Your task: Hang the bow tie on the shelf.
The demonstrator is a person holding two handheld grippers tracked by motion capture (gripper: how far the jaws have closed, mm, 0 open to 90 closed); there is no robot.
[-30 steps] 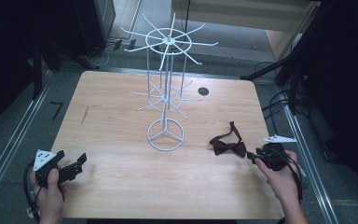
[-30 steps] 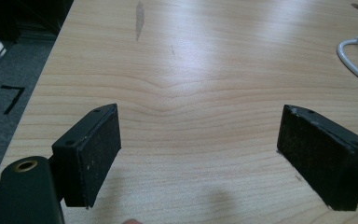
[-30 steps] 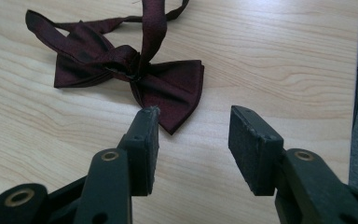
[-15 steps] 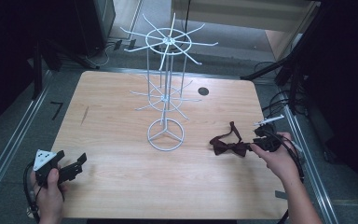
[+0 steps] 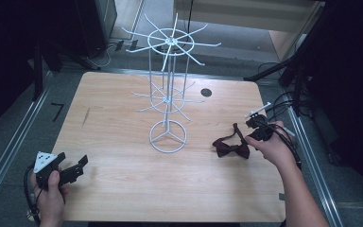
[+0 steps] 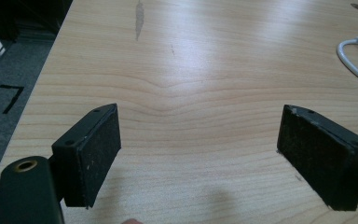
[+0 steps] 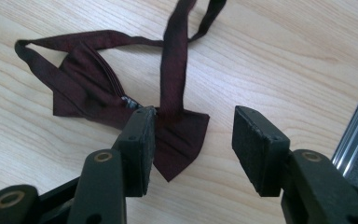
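Observation:
A dark red bow tie (image 5: 231, 145) lies flat on the wooden table (image 5: 123, 132) at the right, its strap looping toward the far side. My right gripper (image 5: 254, 136) hovers at the tie's right end, open. In the right gripper view the bow tie (image 7: 98, 93) spreads ahead, and one corner of it lies between the two jaws of the right gripper (image 7: 193, 135). A white wire display stand (image 5: 168, 94) rises from the table's middle. My left gripper (image 5: 75, 169) rests open near the front left corner; its view shows the left gripper (image 6: 198, 149) over bare wood.
The stand's round wire base (image 5: 168, 137) sits left of the tie, and a piece of that ring (image 6: 356, 56) shows in the left gripper view. A dark round hole (image 5: 206, 92) marks the table's far side. Metal rails (image 5: 307, 142) and cables run along the right edge.
My right gripper has moved forward and left, from beside the table's right edge up to the bow tie's right end. The left gripper has stayed put.

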